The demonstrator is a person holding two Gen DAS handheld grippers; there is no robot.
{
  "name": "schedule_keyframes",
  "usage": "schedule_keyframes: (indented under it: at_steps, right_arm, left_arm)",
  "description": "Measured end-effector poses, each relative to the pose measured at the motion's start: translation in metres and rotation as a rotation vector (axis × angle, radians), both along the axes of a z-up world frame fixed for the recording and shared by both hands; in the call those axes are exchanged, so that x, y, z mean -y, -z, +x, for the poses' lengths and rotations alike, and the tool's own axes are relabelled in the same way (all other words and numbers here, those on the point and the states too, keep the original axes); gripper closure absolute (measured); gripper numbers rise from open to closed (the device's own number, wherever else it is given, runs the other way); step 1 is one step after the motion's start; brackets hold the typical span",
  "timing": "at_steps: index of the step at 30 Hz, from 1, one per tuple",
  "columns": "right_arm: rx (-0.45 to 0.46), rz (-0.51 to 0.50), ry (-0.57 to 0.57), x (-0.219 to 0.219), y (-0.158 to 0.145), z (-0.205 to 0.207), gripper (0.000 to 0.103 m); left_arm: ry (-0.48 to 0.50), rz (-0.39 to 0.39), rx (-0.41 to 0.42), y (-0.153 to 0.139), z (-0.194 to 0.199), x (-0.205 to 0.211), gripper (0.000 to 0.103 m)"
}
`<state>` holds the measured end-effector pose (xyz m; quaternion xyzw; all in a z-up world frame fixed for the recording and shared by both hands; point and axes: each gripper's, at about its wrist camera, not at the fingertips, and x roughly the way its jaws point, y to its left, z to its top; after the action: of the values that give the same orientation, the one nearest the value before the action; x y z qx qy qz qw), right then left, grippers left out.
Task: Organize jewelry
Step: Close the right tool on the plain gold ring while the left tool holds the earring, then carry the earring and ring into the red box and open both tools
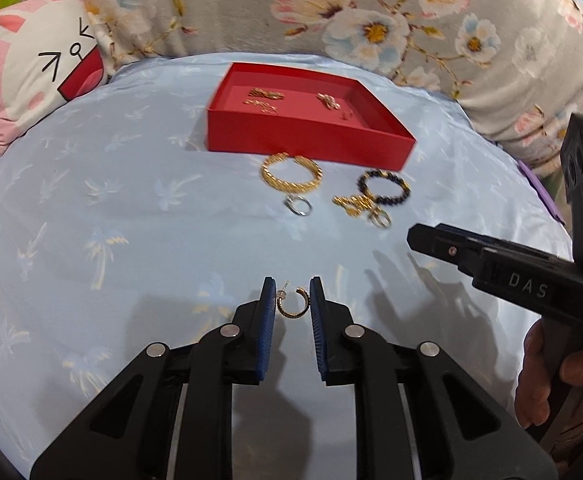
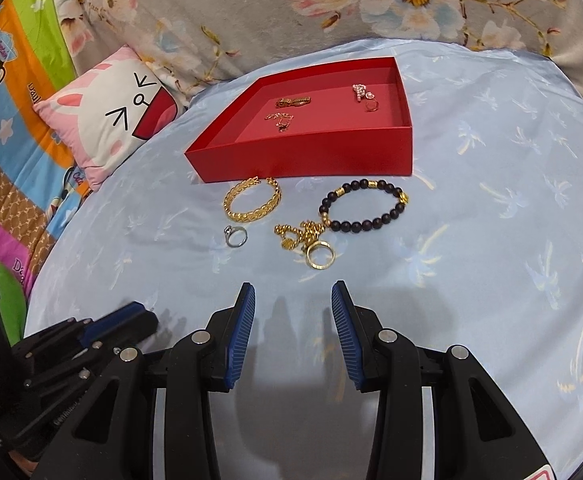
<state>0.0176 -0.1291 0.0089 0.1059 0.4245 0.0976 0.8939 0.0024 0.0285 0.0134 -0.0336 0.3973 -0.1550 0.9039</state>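
The left gripper (image 1: 291, 300) is low over the light blue cloth with pale palm prints (image 1: 111, 208), pointing forward, and its two blue ribbed pads (image 1: 266, 312) stand a little apart on either side of a small gold hoop earring with dark stones (image 1: 291, 305). The earring sits between the pads; I cannot tell if it is squeezed by them or only lies on the cloth between them. The right gripper (image 2: 293, 300) is held level above the same cloth with its jaws wide apart and nothing between them. In the left wrist view a hand (image 1: 551, 372) holds the black handle of the right tool from below, at the right edge. Farther ahead lies the shallow red cardboard box (image 2: 303, 160), with several small gold pieces and a pearl piece on its floor. Just in front of the box, on the cloth, are a gold woven bangle (image 2: 253, 200), a thin silver ring (image 2: 236, 236), a bracelet of dark round beads with gold beads (image 2: 365, 206), a heap of gold chain (image 2: 299, 234) and a plain gold ring (image 2: 320, 255) touching that heap. A pink and white rabbit-face cushion (image 2: 111, 120) lies to the left of the box, and a grey flowered blanket (image 2: 251, 12) rises behind.
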Motion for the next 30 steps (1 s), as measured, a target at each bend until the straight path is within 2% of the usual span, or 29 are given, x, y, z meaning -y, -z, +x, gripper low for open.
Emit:
schedule_keyframes:
  at_steps: [12,14,16,22,30]
  right_arm:
    - [-0.015,-0.071,-0.005,-0.006,0.017,0.044,0.065]
    - [-0.014,-0.092,-0.006,-0.008,0.02,0.047,0.069]
    - [-0.028,-0.094,-0.011,-0.008,0.024,0.049,0.081]
    - [-0.016,-0.128,-0.019,-0.011,0.024,0.045,0.086]
    - [0.005,-0.098,0.0,-0.003,0.014,0.037,0.086]
  left_arm:
    - [-0.04,-0.034,0.003,0.003,0.024,-0.013,0.086]
    - [-0.041,-0.036,0.001,0.004,0.025,-0.013,0.086]
    - [-0.042,-0.038,-0.003,0.005,0.026,-0.014,0.086]
    - [-0.04,-0.043,-0.009,0.006,0.026,-0.014,0.086]
    - [-0.043,-0.054,0.009,-0.001,0.029,-0.014,0.086]
